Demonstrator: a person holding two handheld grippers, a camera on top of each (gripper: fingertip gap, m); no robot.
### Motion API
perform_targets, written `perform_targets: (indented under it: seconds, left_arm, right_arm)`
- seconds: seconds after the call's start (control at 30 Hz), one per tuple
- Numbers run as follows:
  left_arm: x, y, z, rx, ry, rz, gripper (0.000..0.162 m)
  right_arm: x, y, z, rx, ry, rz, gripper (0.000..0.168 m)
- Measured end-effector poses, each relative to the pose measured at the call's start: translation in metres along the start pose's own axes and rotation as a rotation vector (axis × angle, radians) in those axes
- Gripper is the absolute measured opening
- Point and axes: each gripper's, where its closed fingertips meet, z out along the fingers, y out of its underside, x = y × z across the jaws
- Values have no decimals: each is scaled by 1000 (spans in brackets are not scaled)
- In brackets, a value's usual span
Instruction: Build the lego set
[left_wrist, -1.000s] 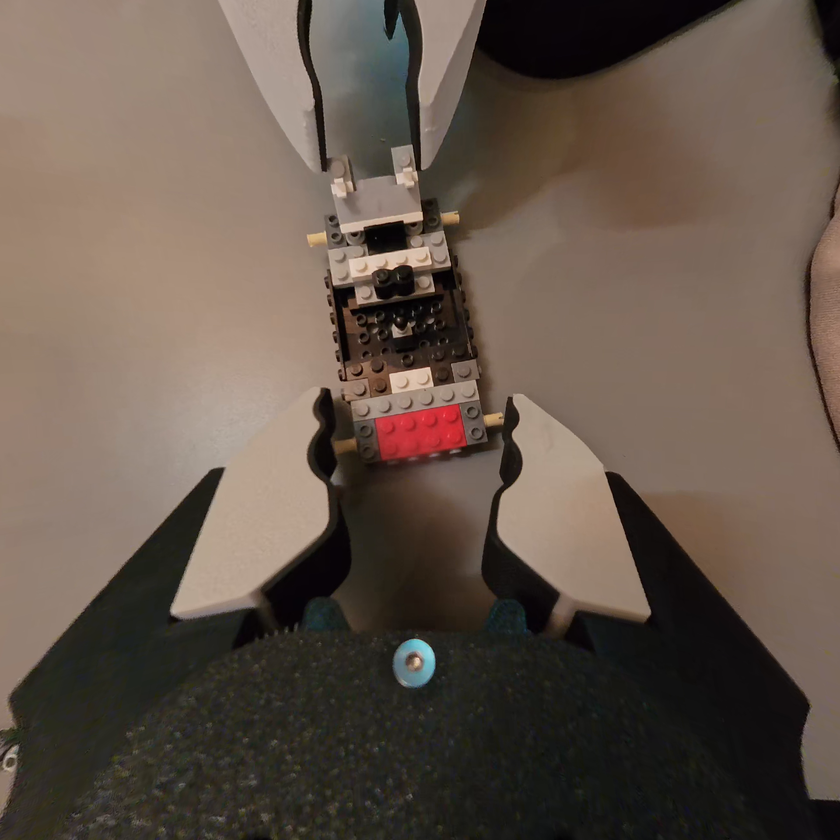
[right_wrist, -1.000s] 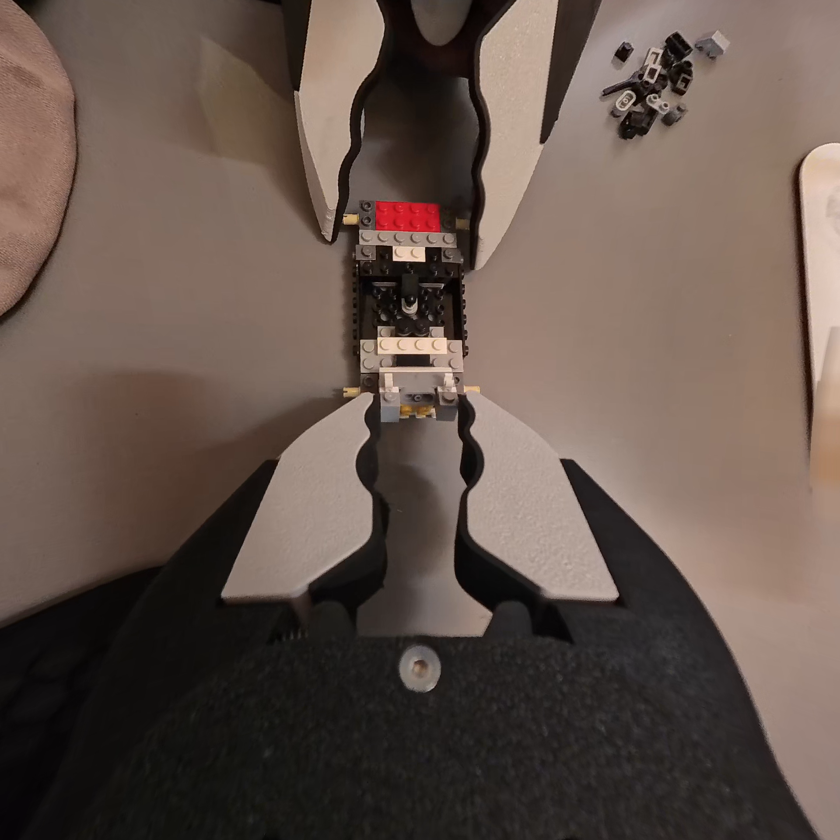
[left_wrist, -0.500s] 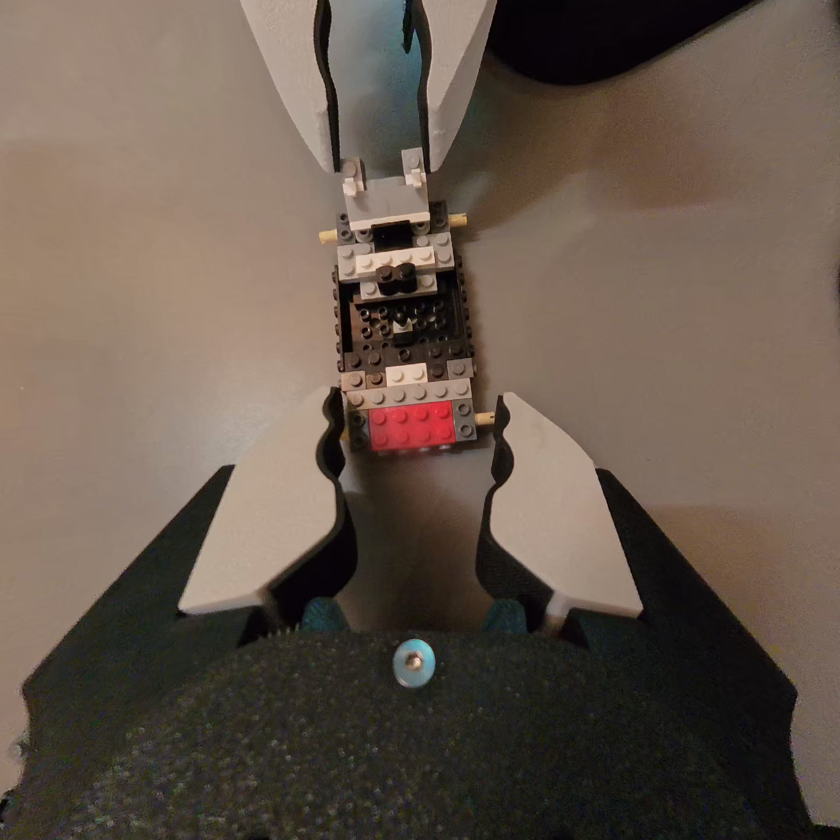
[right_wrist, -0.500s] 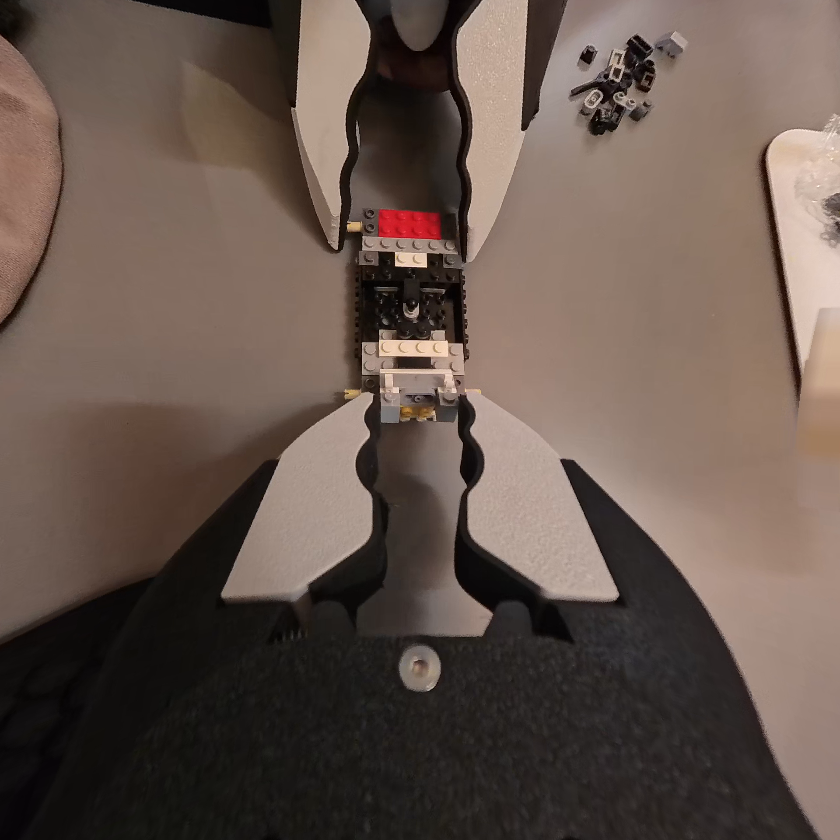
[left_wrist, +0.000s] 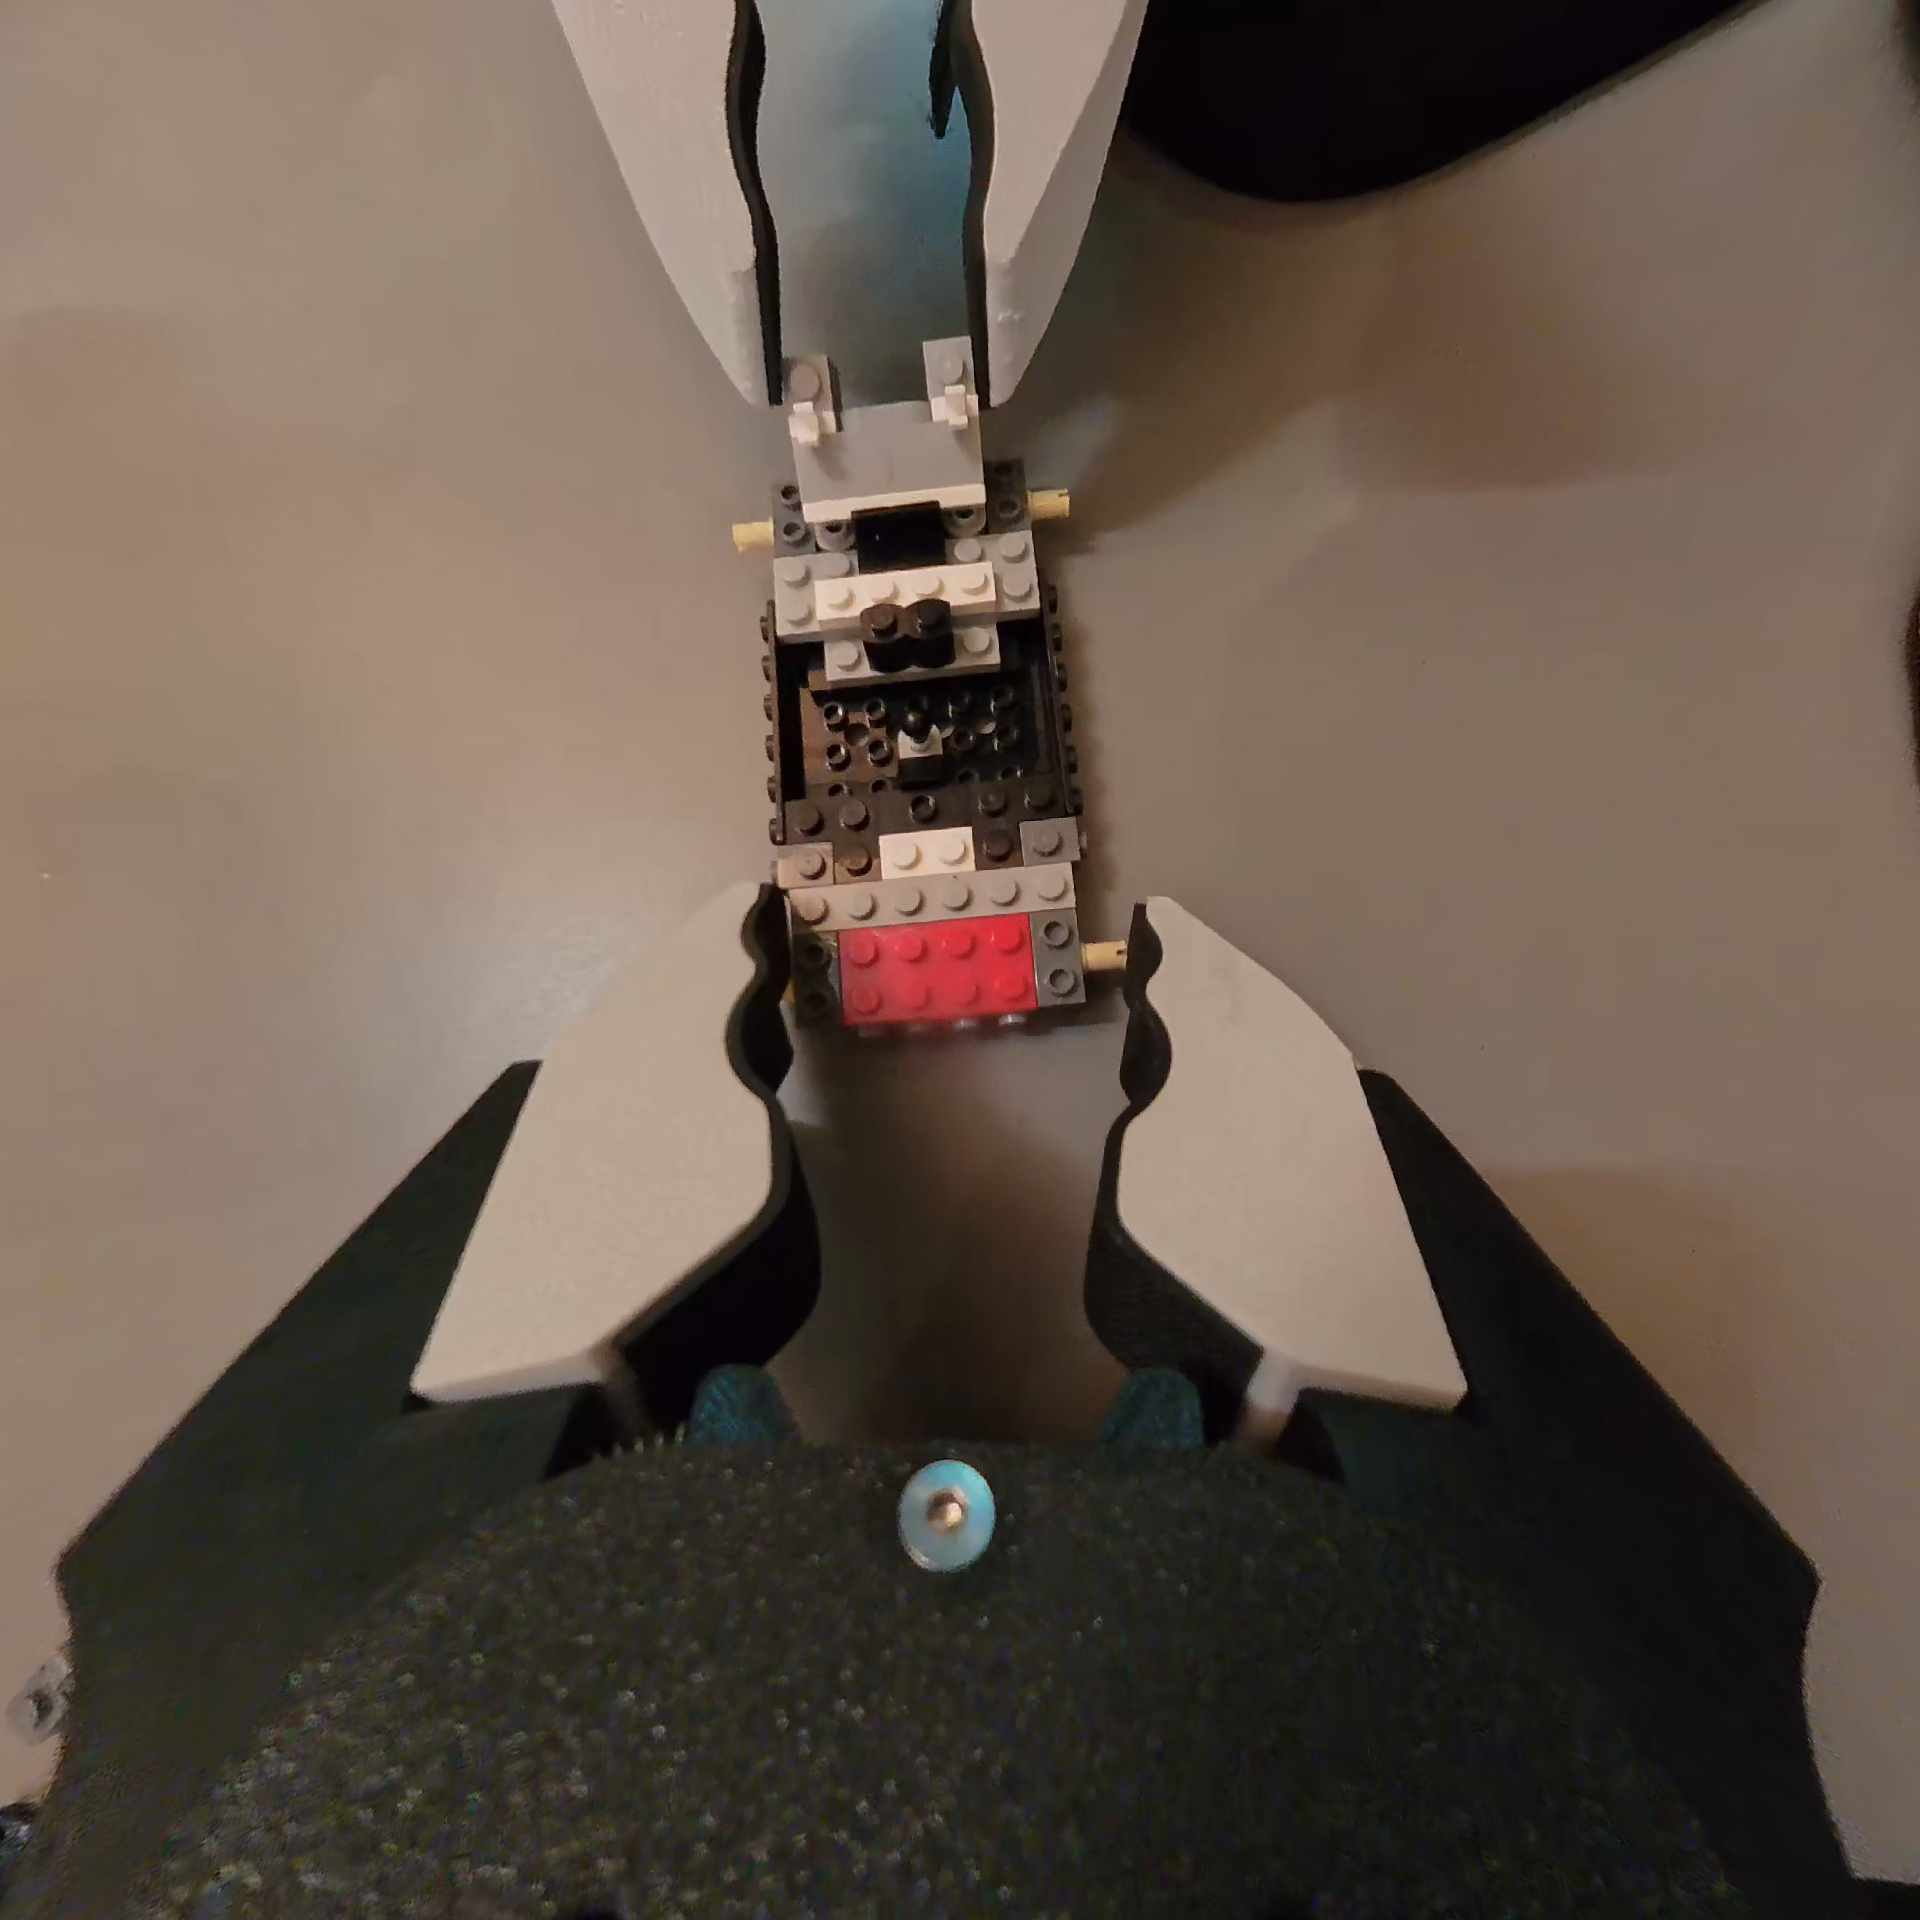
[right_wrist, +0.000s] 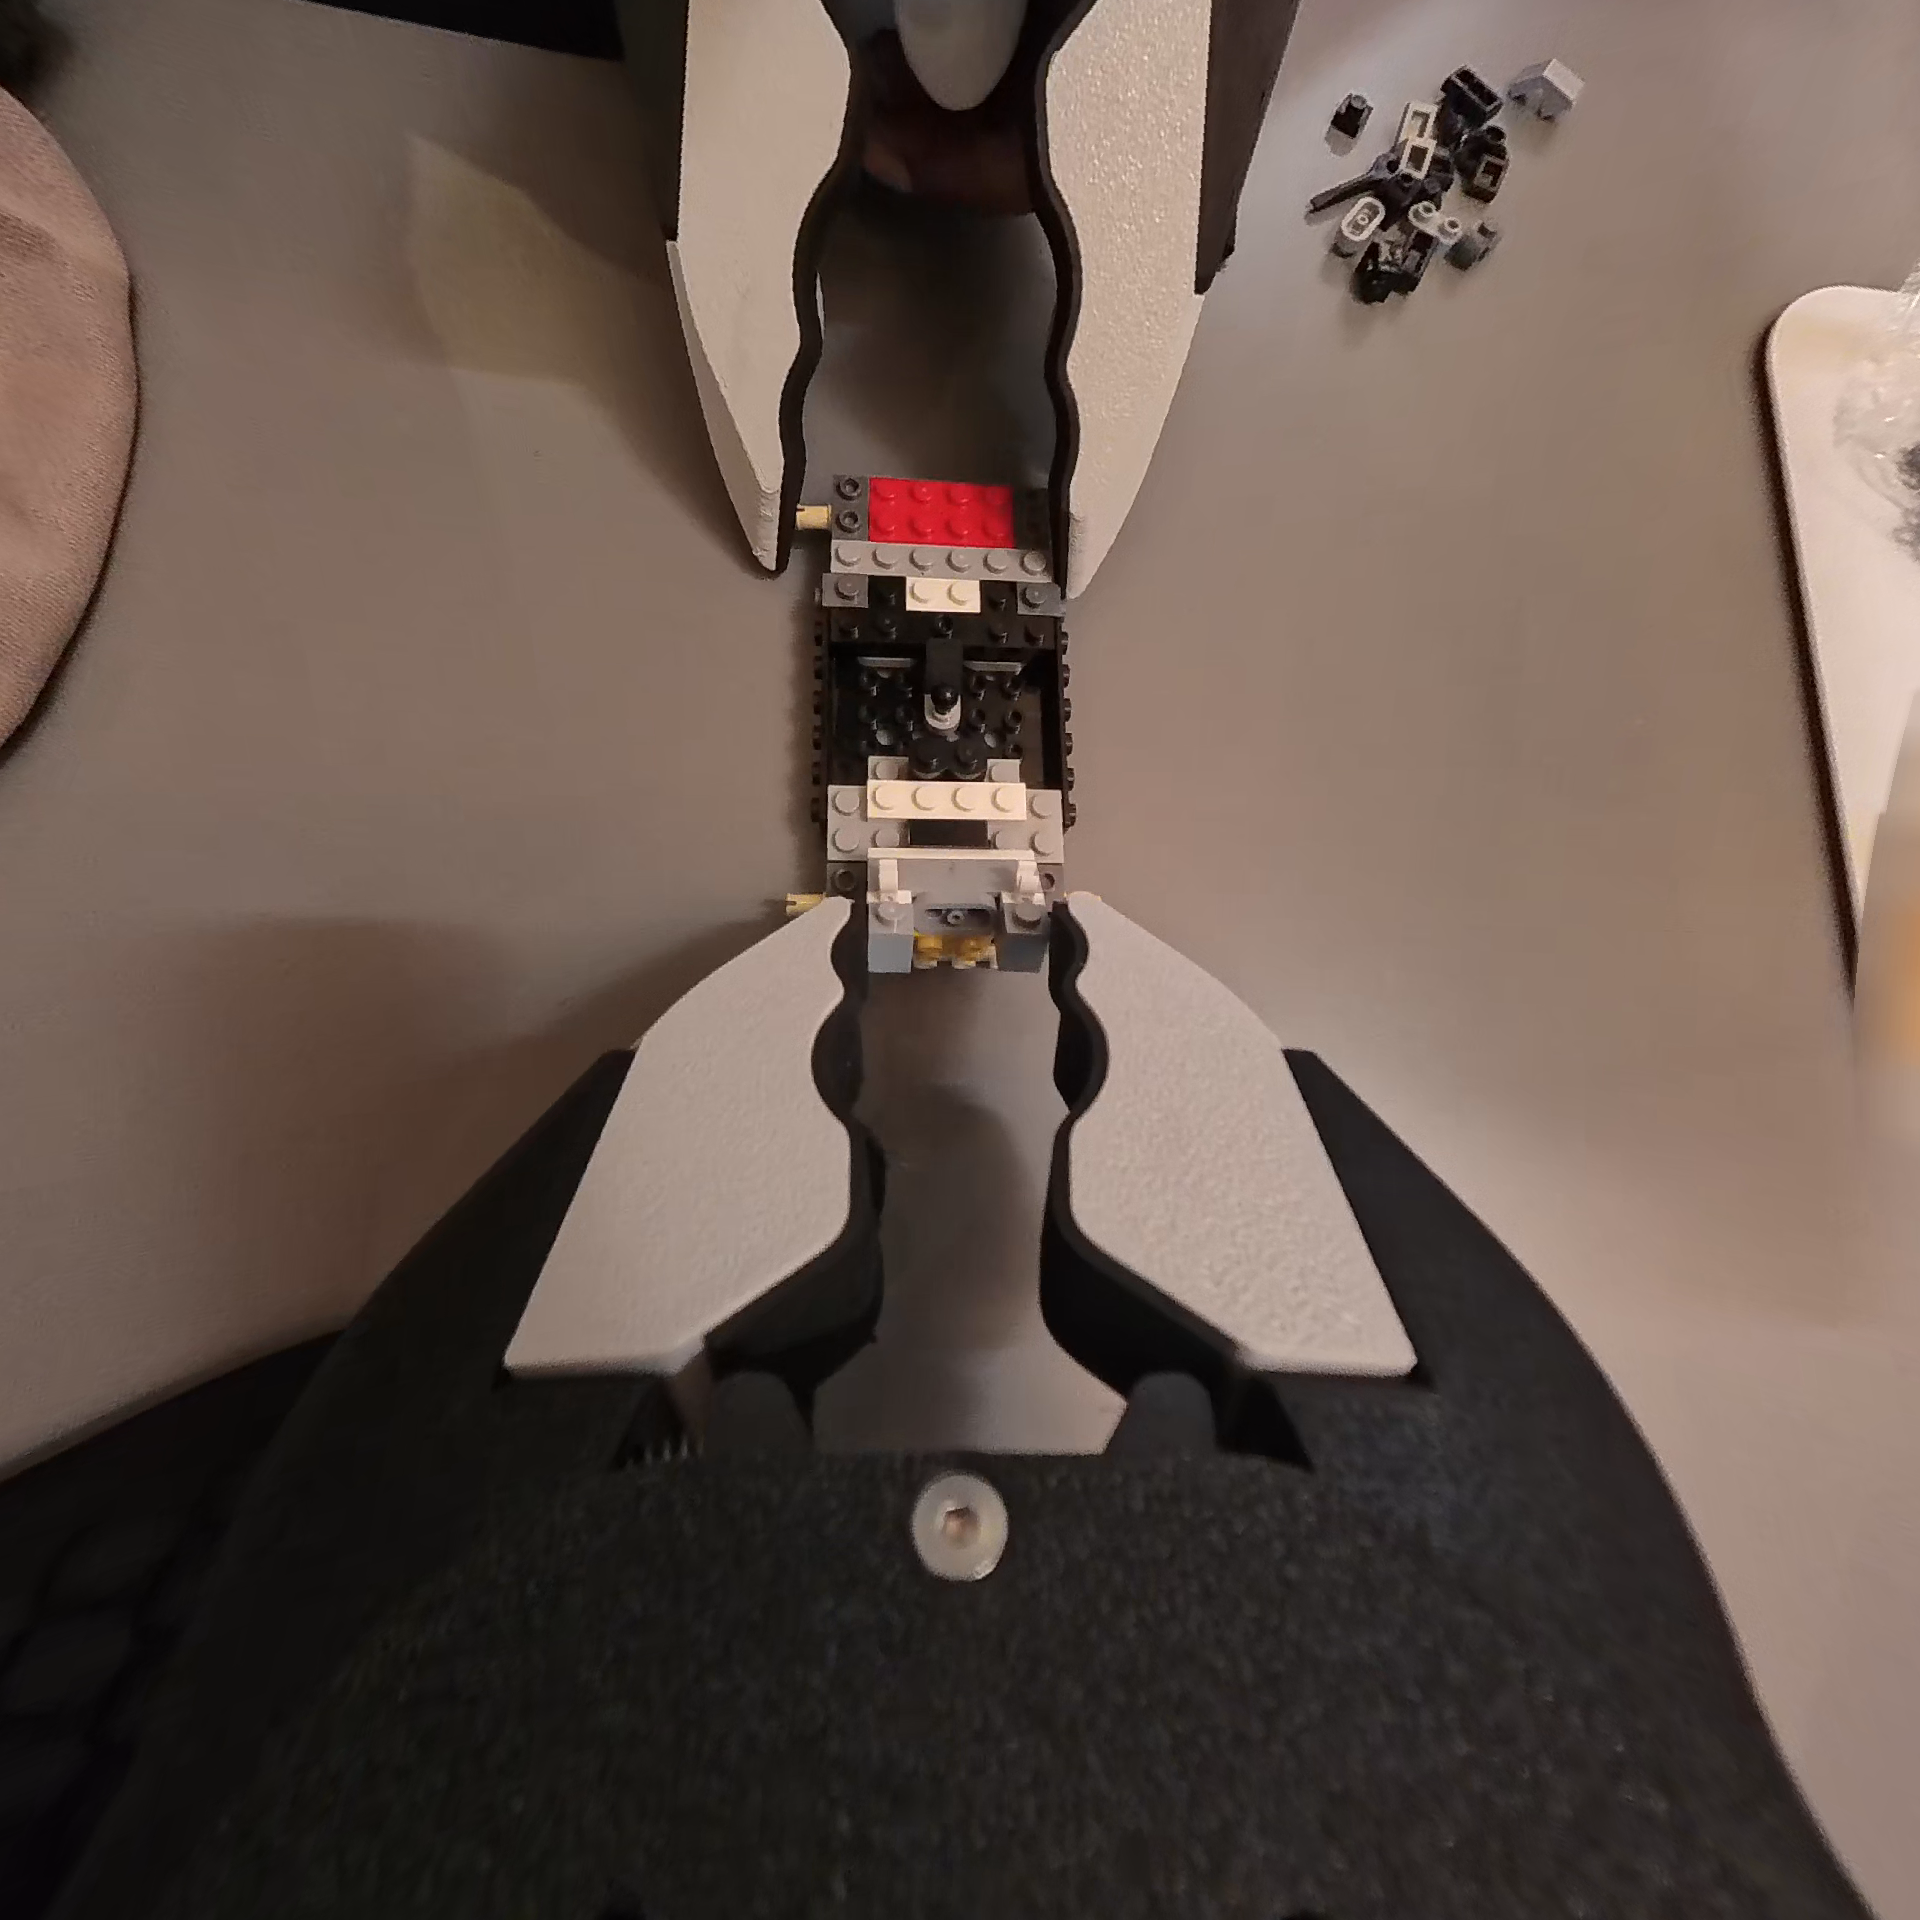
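Observation:
A lego car model (left_wrist: 920, 727), black and grey with a red brick (left_wrist: 940, 971) at one end, lies lengthwise between my two grippers on the grey table. My left gripper (left_wrist: 951, 961) is closed around the red end: one finger lies against the model's side and the other touches the tan axle pin (left_wrist: 1101, 951). My right gripper (right_wrist: 954, 920) is shut on the grey end of the model (right_wrist: 951, 800). It shows at the top of the left wrist view (left_wrist: 883, 374). The left gripper shows at the top of the right wrist view (right_wrist: 925, 520).
A small pile of loose dark and grey lego pieces (right_wrist: 1423, 177) lies at the far right. A white tray (right_wrist: 1829, 520) is at the right edge. A pinkish cloth (right_wrist: 52, 416) is at the left edge. A dark object (left_wrist: 1455, 83) is at the top right. The grippers' ends are close to 9 cm from one another.
My left gripper's jaws have narrowed and moved in onto the red end of the model. My right gripper has kept its hold on the grey end.

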Motion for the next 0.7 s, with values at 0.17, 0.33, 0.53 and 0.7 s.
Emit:
perform_targets:
  seconds: [0.17, 0.33, 0.53, 0.7]
  left_arm:
    - [0, 0, 0, -1, -1, 1, 61]
    - [0, 0, 0, -1, -1, 2, 61]
    - [0, 0, 0, 2, 0, 2, 61]
    - [0, 0, 0, 2, 0, 2, 61]
  right_arm:
    - [0, 0, 0, -7, -3, -3, 33]
    - [-1, -1, 0, -11, -7, -6, 33]
    - [-1, -2, 0, -8, -8, -4, 33]
    - [0, -1, -1, -9, -4, 1, 34]
